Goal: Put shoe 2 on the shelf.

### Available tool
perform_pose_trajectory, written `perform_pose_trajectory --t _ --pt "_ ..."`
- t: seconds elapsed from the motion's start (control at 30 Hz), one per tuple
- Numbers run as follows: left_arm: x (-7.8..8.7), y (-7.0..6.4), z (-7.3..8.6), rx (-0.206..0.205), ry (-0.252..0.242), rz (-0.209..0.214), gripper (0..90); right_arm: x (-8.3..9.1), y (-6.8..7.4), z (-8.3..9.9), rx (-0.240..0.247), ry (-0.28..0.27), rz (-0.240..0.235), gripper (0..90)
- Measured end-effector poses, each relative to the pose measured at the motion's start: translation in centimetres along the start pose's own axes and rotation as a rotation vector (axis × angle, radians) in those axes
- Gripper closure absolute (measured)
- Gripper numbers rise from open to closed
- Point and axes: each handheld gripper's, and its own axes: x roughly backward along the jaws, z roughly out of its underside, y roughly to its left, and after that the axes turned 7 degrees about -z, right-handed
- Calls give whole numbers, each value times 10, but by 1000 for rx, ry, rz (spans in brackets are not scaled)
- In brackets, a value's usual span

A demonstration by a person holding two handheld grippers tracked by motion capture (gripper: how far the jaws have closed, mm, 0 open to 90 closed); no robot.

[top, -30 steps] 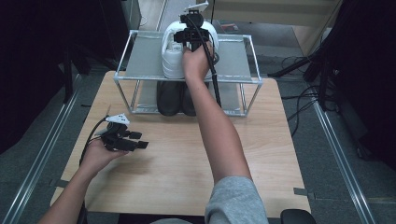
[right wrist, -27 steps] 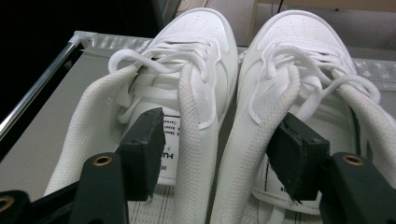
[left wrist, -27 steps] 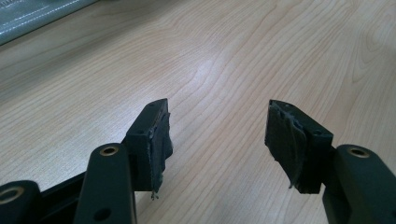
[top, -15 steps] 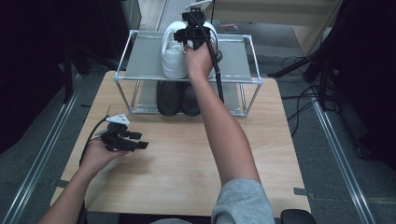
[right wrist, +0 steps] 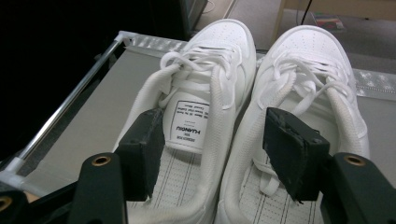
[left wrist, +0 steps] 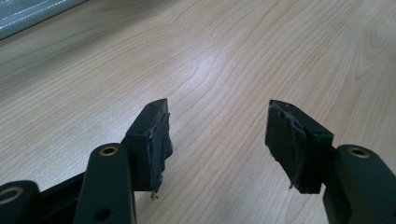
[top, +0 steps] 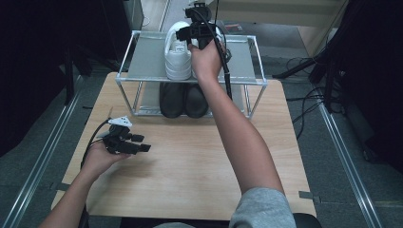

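Two white sneakers (right wrist: 261,112) sit side by side on the top shelf (top: 142,61) of a metal rack, two black shoes (top: 183,99) beneath. The right gripper (right wrist: 215,154) hangs over them, fingers open around their touching inner collars (padded, light, likely the firmest hold). The left gripper (left wrist: 219,140) rests open-fingered over the bare surface (top: 190,175).

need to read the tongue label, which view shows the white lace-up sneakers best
The right gripper view: the pair of white lace-up sneakers sits close, laces and tongue label plain. The high view shows them small, partly behind the hand. The left gripper view shows wooden tabletop.
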Motion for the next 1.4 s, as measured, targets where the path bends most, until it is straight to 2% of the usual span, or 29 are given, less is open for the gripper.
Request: perform_pose_trajectory --t 0.23,0.4,0.57,0.87,1.13,1.3,1.33,1.4 --pt "-1 0 0 -9 6 1 404 13 3 0 8 -5 -61 392" --pt "-1 0 0 -6 7 3 403 24 6 1 42 -5 -81 389" --pt "-1 0 0 -9 10 3 403 34 4 8 46 -2 -105 388" --pt "-2 -1 1 -7 16 0 403 47 -3 29 89 19 -132 376" --pt "-3 -1 0 -10 22 -5 402 61 -10 49 145 -16 -245 371" --pt "-3 -1 0 -15 25 -9 402 66 -13 61 168 -24 -271 352" --pt "-2 -1 0 -13 25 -9 402 66 -14 64 171 -26 -279 342" --pt "-2 -1 1 -9 23 -10 403 67 -17 69 206 -21 -305 266"
